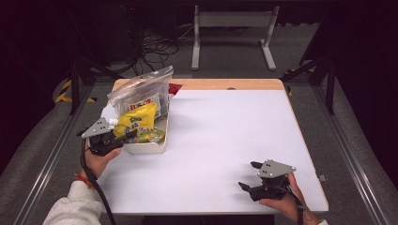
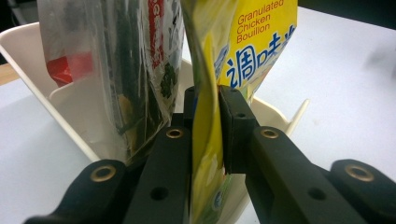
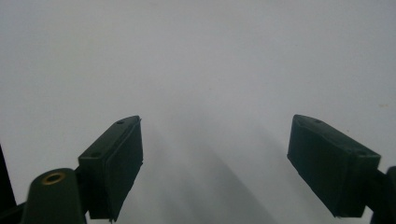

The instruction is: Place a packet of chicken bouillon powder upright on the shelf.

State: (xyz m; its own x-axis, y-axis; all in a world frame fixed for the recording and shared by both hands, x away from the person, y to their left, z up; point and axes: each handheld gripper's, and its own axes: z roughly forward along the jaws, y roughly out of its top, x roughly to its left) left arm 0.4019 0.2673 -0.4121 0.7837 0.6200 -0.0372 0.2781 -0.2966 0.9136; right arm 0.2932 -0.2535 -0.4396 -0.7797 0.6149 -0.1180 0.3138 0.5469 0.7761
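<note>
- The left gripper [image 1: 123, 136] sits at about nine o'clock on the table [image 1: 220, 140], its jaws closed flat on the lower edge of a yellow bouillon pouch [image 1: 136, 121].
- In the left gripper view the pads pinch the yellow bouillon pouch [image 2: 210, 140] with no gap to either side; the printed face above them reads "Granulated Chicken Bouillon".
- The pouch stands nearly upright in the white bin [image 1: 146, 146], leaning toward a clear zip bag [image 1: 141, 91] that rises at the bin's twelve o'clock side.
- That clear zip bag [image 2: 116, 70] holds dark packets and something red; what they are I cannot make out through the crinkled plastic.
- The right gripper [image 1: 251, 176] rests low at roughly five o'clock, well apart from the bin, jaws spread wide with nothing between them, and only bare white tabletop ahead of them in the right gripper view.
- Judged from this, the grasp on the pouch is made, but the pouch is not yet clear of the bin: its lower part looks to be inside the rim.
- Left to do, most likely: lift it free without dragging the zip bag along, then carry it to the open tabletop.
</note>
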